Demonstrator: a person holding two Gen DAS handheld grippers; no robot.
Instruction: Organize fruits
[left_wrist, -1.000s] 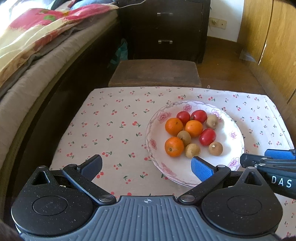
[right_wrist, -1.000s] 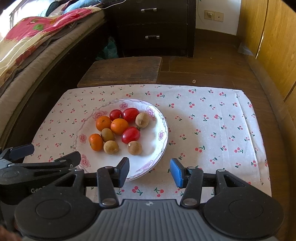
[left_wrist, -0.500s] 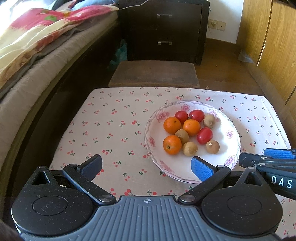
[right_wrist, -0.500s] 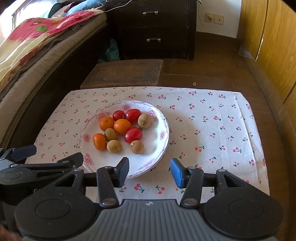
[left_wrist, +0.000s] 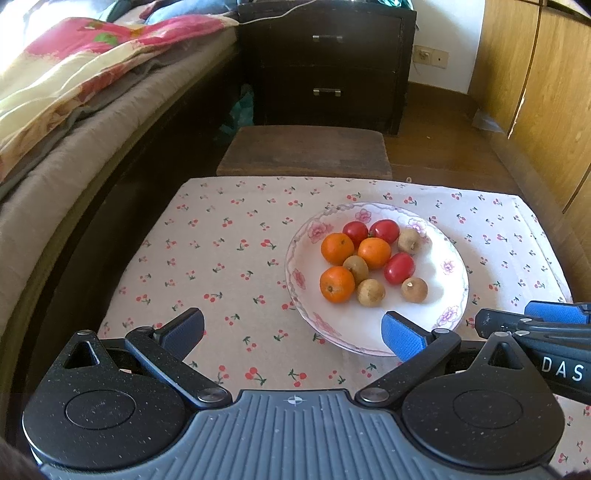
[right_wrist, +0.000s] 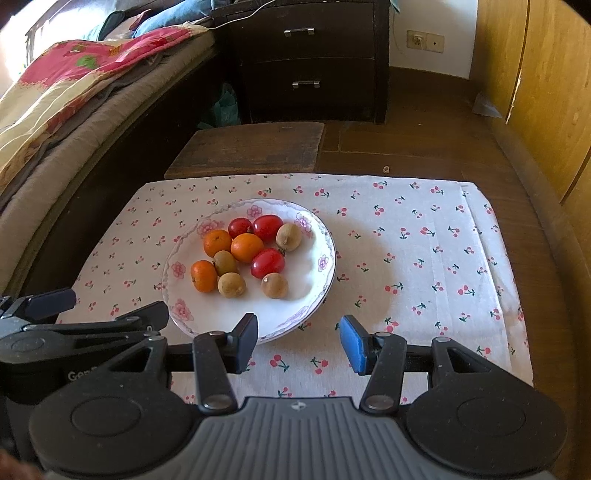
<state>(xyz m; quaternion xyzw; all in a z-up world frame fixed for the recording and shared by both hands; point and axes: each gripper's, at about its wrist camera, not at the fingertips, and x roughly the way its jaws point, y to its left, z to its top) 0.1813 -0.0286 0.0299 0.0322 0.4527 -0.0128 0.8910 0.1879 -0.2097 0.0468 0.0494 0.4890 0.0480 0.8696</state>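
A white floral plate (left_wrist: 452, 291) (right_wrist: 321, 280) sits on a cherry-print cloth (left_wrist: 221, 258) (right_wrist: 424, 258). It holds three oranges (left_wrist: 337, 284) (right_wrist: 204, 276), three red tomatoes (left_wrist: 399, 267) (right_wrist: 267, 262) and several brown kiwis (left_wrist: 414, 290) (right_wrist: 274, 285). My left gripper (left_wrist: 293, 330) is open and empty, hovering near the plate's front-left rim. My right gripper (right_wrist: 299, 341) is open and empty, hovering over the cloth at the plate's front-right rim. Each gripper shows at the other view's edge (left_wrist: 535, 321) (right_wrist: 92, 314).
A dark wooden stool (left_wrist: 306, 151) (right_wrist: 251, 147) stands just beyond the cloth. A bed with a floral blanket (left_wrist: 74, 85) runs along the left. A dark drawer chest (left_wrist: 328, 62) stands behind, wooden cupboard doors (left_wrist: 535, 81) on the right.
Both grippers have pulled back and risen a little, so the plate and cloth look slightly farther away. Both stay open; the fruits have not moved.
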